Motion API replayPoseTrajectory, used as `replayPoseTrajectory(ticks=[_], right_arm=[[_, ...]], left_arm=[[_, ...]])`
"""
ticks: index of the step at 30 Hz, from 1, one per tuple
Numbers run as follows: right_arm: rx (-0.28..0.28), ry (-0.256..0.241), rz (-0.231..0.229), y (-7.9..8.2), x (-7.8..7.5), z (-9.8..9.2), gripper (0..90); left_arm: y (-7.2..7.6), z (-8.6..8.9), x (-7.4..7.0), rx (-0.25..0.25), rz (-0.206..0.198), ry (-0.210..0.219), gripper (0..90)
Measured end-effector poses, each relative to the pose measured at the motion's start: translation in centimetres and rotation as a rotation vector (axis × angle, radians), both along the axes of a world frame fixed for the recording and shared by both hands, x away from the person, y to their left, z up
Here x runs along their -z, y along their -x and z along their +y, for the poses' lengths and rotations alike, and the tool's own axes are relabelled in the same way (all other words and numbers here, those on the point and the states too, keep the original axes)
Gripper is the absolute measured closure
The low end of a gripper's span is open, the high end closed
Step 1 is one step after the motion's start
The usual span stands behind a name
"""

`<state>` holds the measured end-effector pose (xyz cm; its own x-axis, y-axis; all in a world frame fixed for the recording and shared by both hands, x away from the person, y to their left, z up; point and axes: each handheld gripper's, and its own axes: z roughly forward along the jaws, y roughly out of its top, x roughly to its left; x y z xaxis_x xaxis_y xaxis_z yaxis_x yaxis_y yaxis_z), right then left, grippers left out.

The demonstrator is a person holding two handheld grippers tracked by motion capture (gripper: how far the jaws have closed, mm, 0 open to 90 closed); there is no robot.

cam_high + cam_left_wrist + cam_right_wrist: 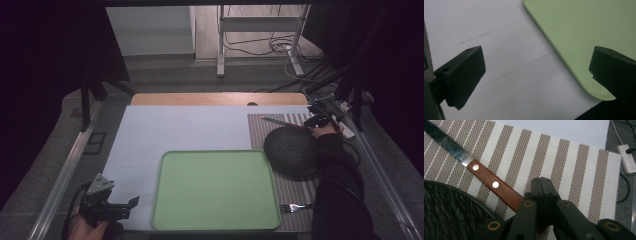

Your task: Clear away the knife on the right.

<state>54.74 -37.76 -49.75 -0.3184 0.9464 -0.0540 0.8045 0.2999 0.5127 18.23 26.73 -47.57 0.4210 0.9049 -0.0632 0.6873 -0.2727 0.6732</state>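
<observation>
R gripper is clamped on the wood handle end of knife | knife is laid on striped mat, next to dark bowl | L gripper is held wide open, nothing in it, by green tray corner

Between the left jaws: bare white bench, nothing in the gap.
Right-hand side of the left jaws: green tray, its raised rim under that jaw.
Ahead of the right jaws: open striped mat.
Left of the right jaws: knife lying aslant, dark bowl just beside its handle.
</observation>
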Motion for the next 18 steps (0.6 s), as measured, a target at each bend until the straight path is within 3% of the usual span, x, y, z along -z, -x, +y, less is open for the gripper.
replayPoseTrajectory(ticks=[4,11,15,18], right_arm=[[0.001,-0.011,0.021,0.36,-0.09,-0.1,89.5],[-0.014,0.012,0.053,0.83,-0.26,0.57,89.5],[-0.014,0.013,0.051,0.8,-0.28,0.57,89.4],[0.003,-0.005,0.018,0.84,-0.91,0.47,84.1]], left_arm=[[0.0,-0.01,0.0,0.001,0.0,-0.001,1.4],[0.02,0.03,-0.01,0.002,0.0,0.002,1.4],[0.03,0.02,-0.01,0.002,-0.001,0.001,1.4],[0.01,0.02,-0.01,0.003,-0.001,0.002,1.5]])
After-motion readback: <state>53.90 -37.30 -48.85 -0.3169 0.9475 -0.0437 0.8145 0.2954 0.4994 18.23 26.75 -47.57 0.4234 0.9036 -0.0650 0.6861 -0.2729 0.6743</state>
